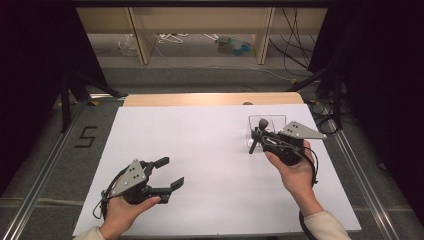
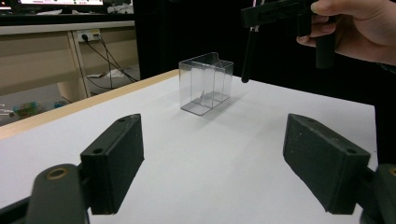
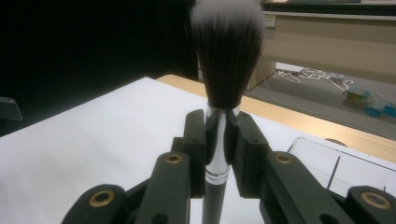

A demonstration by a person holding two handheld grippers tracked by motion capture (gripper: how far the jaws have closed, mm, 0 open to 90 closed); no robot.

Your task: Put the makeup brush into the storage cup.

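A makeup brush (image 3: 227, 51) with dark, white-tipped bristles stands upright in my right gripper (image 3: 217, 135), whose jaws are shut on its silver ferrule. In the high view the right gripper (image 1: 258, 135) hovers at the near edge of a clear compartmented box (image 1: 274, 121) on the white table sheet (image 1: 210, 150), at the right rear. In the left gripper view the brush handle (image 2: 246, 56) hangs down just right of the clear box (image 2: 205, 84). My left gripper (image 1: 172, 171) sits open low at the front left, nothing between its jaws (image 2: 219, 158).
A wooden table edge (image 1: 210, 98) runs behind the sheet. Beyond it are wooden shelf legs (image 1: 142, 42), cables and small items on the floor. Metal rails (image 1: 355, 165) flank the table, and a "5" mark (image 1: 86, 136) lies on the floor at the left.
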